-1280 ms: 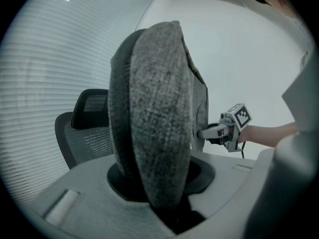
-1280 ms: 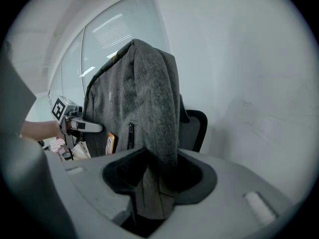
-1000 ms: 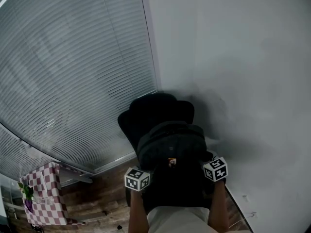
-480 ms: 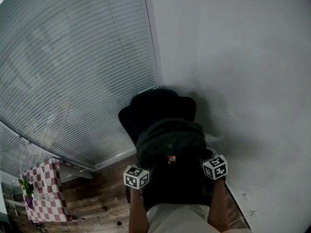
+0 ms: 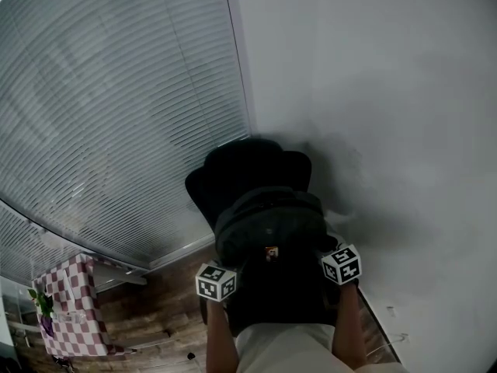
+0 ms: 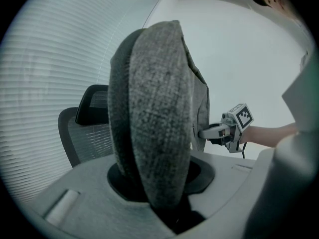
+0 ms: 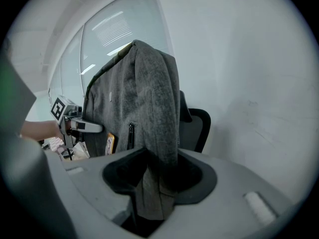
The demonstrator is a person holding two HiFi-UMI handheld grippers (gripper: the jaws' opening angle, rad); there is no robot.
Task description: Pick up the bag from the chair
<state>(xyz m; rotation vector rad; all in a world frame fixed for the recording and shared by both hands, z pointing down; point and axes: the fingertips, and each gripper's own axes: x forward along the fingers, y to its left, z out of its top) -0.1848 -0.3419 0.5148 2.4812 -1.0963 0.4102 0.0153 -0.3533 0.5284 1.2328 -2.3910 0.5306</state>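
Note:
A dark grey backpack [image 5: 269,235] hangs upright between my two grippers, just in front of the black mesh office chair [image 5: 248,169]. My left gripper [image 6: 164,193] is shut on a thick padded grey part of the backpack [image 6: 154,108], at its left side in the head view. The right gripper [image 7: 149,183] is shut on a fold of grey fabric on the other side of the backpack [image 7: 134,98], near a zip and a small orange tag [image 7: 109,143]. Each gripper view shows the other gripper pressed against the bag. Whether the bag's bottom touches the seat is hidden.
Closed window blinds [image 5: 109,115] fill the left and a white wall [image 5: 388,115] stands close on the right, with the chair in the corner. Wooden floor [image 5: 155,317] lies below. A pink-and-white checked table [image 5: 70,309] with a small plant stands at the lower left.
The bag and both grippers have edged slightly upward in the head view. Both grips look the same.

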